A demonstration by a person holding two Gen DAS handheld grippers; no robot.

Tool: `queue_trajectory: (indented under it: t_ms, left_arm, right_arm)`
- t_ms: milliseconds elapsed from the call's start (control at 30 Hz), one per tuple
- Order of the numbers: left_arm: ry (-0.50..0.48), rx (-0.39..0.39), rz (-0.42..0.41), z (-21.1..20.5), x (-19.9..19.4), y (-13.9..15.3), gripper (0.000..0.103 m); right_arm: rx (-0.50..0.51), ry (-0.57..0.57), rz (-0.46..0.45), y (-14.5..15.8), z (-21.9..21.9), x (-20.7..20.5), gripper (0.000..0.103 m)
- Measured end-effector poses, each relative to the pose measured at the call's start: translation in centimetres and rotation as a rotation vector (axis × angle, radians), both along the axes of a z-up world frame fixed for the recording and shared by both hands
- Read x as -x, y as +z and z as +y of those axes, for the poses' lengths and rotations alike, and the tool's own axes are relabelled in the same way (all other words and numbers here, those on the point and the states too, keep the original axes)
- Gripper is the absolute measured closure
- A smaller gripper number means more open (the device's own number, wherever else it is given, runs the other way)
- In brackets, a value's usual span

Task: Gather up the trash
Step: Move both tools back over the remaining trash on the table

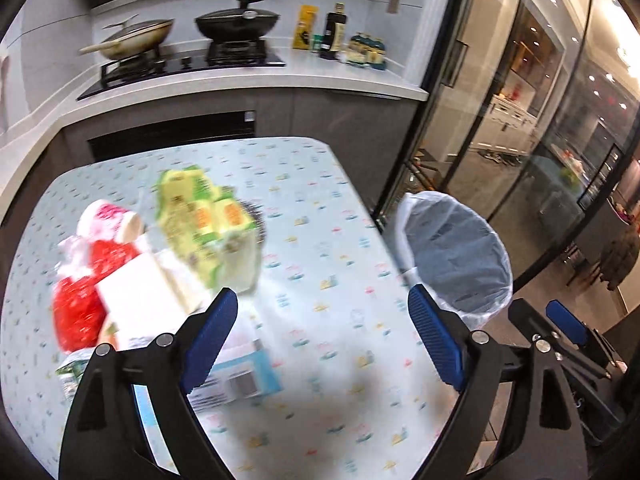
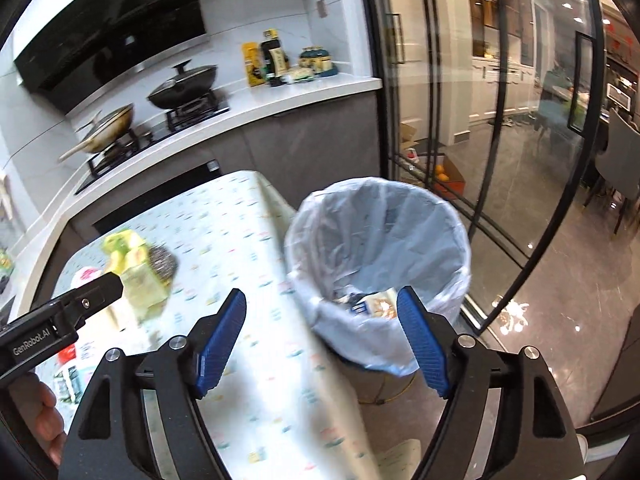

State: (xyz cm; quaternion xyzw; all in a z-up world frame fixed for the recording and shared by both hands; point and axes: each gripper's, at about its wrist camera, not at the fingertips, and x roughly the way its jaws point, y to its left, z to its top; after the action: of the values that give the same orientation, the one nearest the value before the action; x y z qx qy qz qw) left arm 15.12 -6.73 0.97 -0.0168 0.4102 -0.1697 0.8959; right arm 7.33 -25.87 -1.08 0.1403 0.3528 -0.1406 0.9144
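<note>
A pile of trash lies on the left of the table (image 1: 340,240): a yellow-green snack bag (image 1: 200,216), a red packet (image 1: 80,304), a white box (image 1: 140,300), a pink-and-white cup (image 1: 108,220) and a blue-and-white carton (image 1: 248,376). My left gripper (image 1: 324,336) is open and empty just right of the pile. A bin with a white liner (image 2: 380,248) stands beside the table's right edge, with some wrappers (image 2: 372,304) at its bottom. My right gripper (image 2: 322,340) is open and empty, above the bin's near rim and the table edge.
A kitchen counter (image 1: 280,76) with a stove, two pans (image 1: 236,24) and bottles (image 1: 336,32) runs behind the table. Glass sliding doors (image 2: 500,140) stand to the right of the bin. The left gripper's arm (image 2: 60,312) shows in the right wrist view.
</note>
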Motion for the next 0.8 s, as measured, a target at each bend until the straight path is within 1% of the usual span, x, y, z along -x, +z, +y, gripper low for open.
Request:
queue_trajectory:
  t_ms: [233, 400, 600, 800]
  left_arm:
    - [0.100, -0.010, 0.003, 8.2, 2.1, -0.5, 0.020]
    - [0.174, -0.032, 0.024, 13.4, 3.6, -1.9, 0.020]
    - [0.229, -0.072, 0.038, 17.5, 5.3, -3.8, 0.020]
    - [0.256, -0.074, 0.066, 20.1, 6.3, -5.4, 0.020]
  right_arm:
    - [-0.002, 0.084, 0.004, 0.3, 5.5, 0.8, 0.027]
    - [0.005, 0.145, 0.027, -0.4, 9.3, 0.9, 0.026]
    - [-0.004, 0.207, 0.073, -2.1, 13.6, 0.9, 0.026]
    - [-0.012, 0.275, 0.125, -3.9, 17.4, 0.7, 0.026]
